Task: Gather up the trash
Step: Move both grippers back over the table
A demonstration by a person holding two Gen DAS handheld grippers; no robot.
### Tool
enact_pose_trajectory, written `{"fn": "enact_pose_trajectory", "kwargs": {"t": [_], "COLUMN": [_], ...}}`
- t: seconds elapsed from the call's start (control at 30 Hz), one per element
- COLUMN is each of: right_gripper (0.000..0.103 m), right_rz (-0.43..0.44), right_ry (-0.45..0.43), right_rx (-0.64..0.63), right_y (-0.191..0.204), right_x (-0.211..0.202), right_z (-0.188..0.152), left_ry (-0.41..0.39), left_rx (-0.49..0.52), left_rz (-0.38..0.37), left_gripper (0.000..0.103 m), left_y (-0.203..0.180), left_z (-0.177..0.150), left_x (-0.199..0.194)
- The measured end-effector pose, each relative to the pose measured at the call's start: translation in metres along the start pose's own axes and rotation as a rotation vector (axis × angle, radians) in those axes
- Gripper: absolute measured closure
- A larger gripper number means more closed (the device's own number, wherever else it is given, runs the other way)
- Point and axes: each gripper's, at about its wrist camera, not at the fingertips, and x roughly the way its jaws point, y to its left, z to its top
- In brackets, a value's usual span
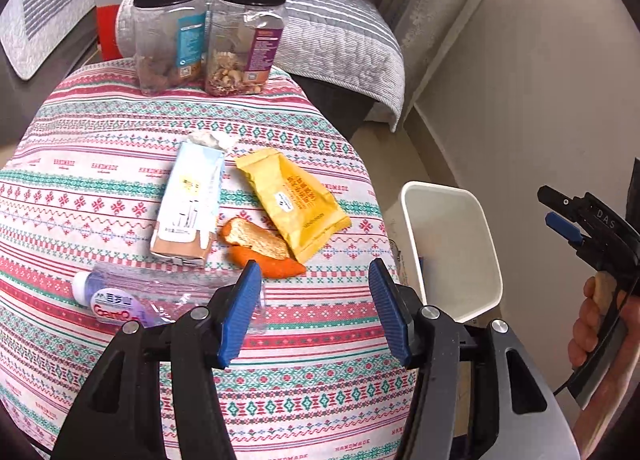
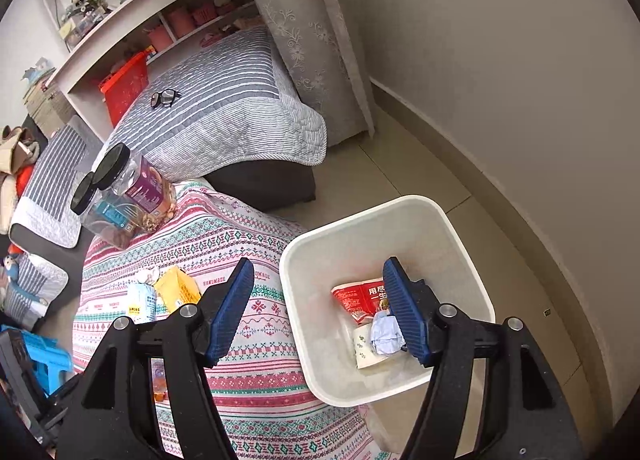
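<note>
On your tablecloth [image 1: 120, 187]: one carton [image 1: 190, 203], one yellow wrapper [image 1: 296, 199], two peels [image 1: 260, 250], one bottle [image 1: 132, 300]. Both grippers [image 1: 314, 310] [image 2: 318, 310] spread, empty. Bin [image 2: 460, 227] holds three scraps.

A pale blue carton [image 1: 188, 203] lay flat on the patterned cloth [image 1: 100, 179], its torn top pointing away. Just right of it sat a crumpled yellow packet [image 1: 298, 201], with orange peel [image 1: 260, 248] touching its near edge. A crushed clear bottle [image 1: 160, 300] lay nearest. Beside the table, the white bin [image 2: 384, 211] held a red wrapper [image 2: 356, 296] and balled paper [image 2: 386, 334] — both at the bottom.
</note>
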Motion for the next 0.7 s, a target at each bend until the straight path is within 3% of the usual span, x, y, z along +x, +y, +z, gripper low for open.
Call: {"fn": "enact_pose_trajectory", "kwargs": {"t": [0.07,0.27,0.47,0.53,0.6,0.7], "right_gripper": [0.038,0.037,0.037,0.037,0.037,0.037], "right_rz": [0.011,0.089,0.109,0.099,0.096,0.100], "right_ry": [0.012,0.098,0.163,0.171,0.177,0.181], "right_rx": [-0.022,-0.125,-0.183,-0.195,-0.203,-0.224], "right_y": [0.010,0.051,0.080,0.086,0.092,0.104], "right_x": [0.003,0.021,0.040,0.044,0.047,0.050], "right_z": [-0.003,-0.019,-0.033,-0.035,-0.038,-0.042], "left_ry": [-0.010,-0.006,-0.013,-0.015,-0.015,0.004], "left_rx": [-0.026,-0.111,-0.134,-0.199,-0.351,-0.546], "left_rz": [0.037,0.089,0.079,0.107,0.052,-0.095], "left_gripper": [0.041,0.040,0.040,0.040,0.037,0.034], "left_y": [0.028,0.089,0.093,0.098,0.111,0.125], "left_z": [0.006,0.000,-0.016,-0.028,-0.044,-0.062], "left_x": [-0.009,-0.024,-0.032,-0.037,-0.038,-0.023]}}
